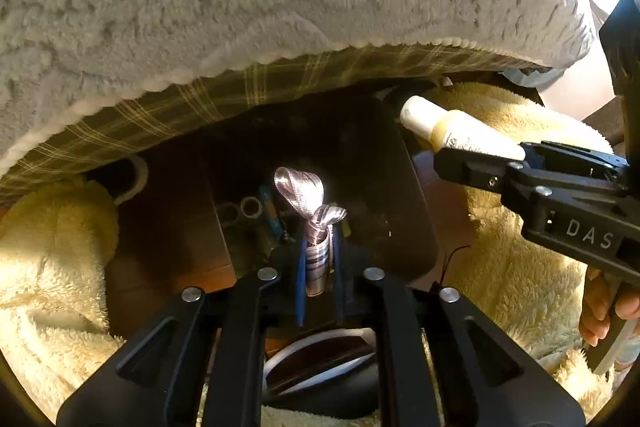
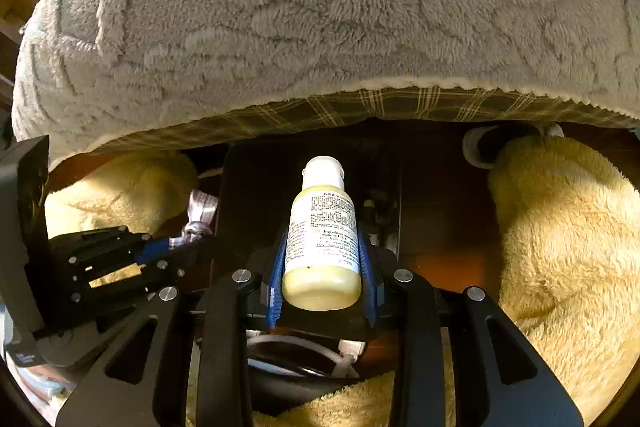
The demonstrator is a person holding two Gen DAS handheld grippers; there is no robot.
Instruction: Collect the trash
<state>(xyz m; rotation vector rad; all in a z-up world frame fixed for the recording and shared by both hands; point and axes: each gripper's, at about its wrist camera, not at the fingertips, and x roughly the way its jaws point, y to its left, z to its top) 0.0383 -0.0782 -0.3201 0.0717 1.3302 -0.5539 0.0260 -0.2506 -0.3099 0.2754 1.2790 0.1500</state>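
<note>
Drop-off step, by the look of it. Left gripper clamped on a crinkled foil wrapper, right gripper pinching a small lotion bottle, both poised over the dark bin below. Next: lower, open, release.

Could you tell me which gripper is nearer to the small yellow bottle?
Right: the right gripper is clamped on the bottle. The left gripper, beside it, holds a ribbon.
</note>
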